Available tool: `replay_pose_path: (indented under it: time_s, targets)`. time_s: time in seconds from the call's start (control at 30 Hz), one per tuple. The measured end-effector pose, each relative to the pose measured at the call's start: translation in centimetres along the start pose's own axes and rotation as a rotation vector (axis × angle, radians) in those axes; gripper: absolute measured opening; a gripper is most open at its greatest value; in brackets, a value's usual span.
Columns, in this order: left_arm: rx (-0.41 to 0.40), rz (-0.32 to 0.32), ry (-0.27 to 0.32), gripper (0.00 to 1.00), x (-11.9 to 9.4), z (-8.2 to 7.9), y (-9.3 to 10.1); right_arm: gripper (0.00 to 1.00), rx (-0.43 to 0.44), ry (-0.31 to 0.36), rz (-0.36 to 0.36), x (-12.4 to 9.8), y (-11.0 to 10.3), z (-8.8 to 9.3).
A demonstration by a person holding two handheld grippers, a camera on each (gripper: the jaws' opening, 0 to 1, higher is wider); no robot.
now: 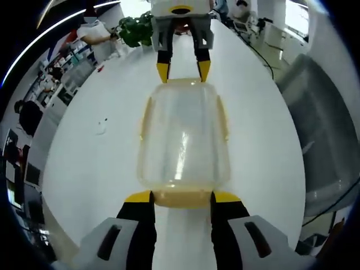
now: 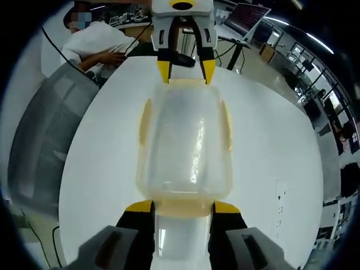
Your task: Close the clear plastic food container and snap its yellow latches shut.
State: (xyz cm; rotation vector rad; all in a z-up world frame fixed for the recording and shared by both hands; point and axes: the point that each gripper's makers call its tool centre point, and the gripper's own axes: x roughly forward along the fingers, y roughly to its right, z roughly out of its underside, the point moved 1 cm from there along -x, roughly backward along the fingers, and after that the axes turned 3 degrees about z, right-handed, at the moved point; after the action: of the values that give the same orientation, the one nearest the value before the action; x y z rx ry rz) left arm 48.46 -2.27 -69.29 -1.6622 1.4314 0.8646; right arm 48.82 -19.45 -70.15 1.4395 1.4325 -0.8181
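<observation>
On the white table point(image 1: 84, 169), the clear container point(image 1: 183, 143) (lid on) sits between 2 grippers: left gripper point(image 1: 181, 198) and right gripper point(image 2: 182, 207) each straddle an end latch, jaws spread apart.

Bright, even overhead light washes the white counter point(image 1: 84, 169) nearly shadowless. Soft glare streaks run down the clear container point(image 1: 183, 140) lid. Fisheye bending curves everything toward the edges; the background at 12 o'clock is soft.
</observation>
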Motion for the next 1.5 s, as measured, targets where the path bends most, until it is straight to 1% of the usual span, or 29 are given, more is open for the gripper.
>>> replay_pose_path:
  time_s: [0.13,0.27,0.5,0.57,0.63,0.67,0.7,0.97,1.17,1.23,1.27,1.33,1.5]
  targets:
    - [0.002,0.002,0.006,0.36,0.5,-1.2,0.3,0.35,0.000,-0.005,0.000,-0.3,-0.1,1.1]
    - [0.006,0.004,0.003,0.36,1.0,-1.9,0.4,0.35,0.002,-0.006,-0.003,-0.7,-0.3,1.8]
    - [0.011,0.002,0.010,0.36,1.7,-3.6,0.1,0.35,0.003,-0.007,0.004,-1.4,-0.1,3.3]
    - [0.011,0.001,0.010,0.36,1.8,-3.8,0.1,0.35,0.002,-0.010,0.005,-1.6,-0.1,3.8]
    - [0.010,0.002,0.013,0.36,2.0,-4.3,0.1,0.35,-0.001,-0.012,0.006,-2.4,-1.0,4.5]
    - [0.012,0.000,0.015,0.36,1.9,-5.2,1.1,0.35,-0.001,-0.010,0.007,-2.7,-1.3,4.8]
    - [0.013,0.001,0.015,0.36,1.9,-5.6,1.4,0.35,-0.001,-0.009,0.007,-2.9,-1.5,5.0]
    - [0.005,0.002,0.018,0.36,2.8,-7.4,1.9,0.35,-0.009,-0.016,0.002,-3.6,-1.7,6.8]
    - [0.012,-0.003,0.017,0.36,3.1,-8.5,1.5,0.35,-0.004,-0.010,0.007,-4.1,-1.5,7.8]
    - [0.015,-0.004,0.018,0.36,3.3,-8.9,1.4,0.35,-0.004,-0.013,0.006,-3.9,-0.9,8.2]
    - [0.015,-0.004,0.019,0.36,3.7,-8.8,0.5,0.35,-0.002,-0.014,0.007,-3.9,-0.7,8.4]
    - [0.013,-0.004,0.023,0.36,4.1,-9.1,0.3,0.35,-0.002,-0.018,0.008,-4.0,-0.3,9.0]
    - [0.011,-0.001,0.026,0.36,5.0,-9.8,0.3,0.35,-0.003,-0.026,0.007,-4.1,-0.3,10.0]
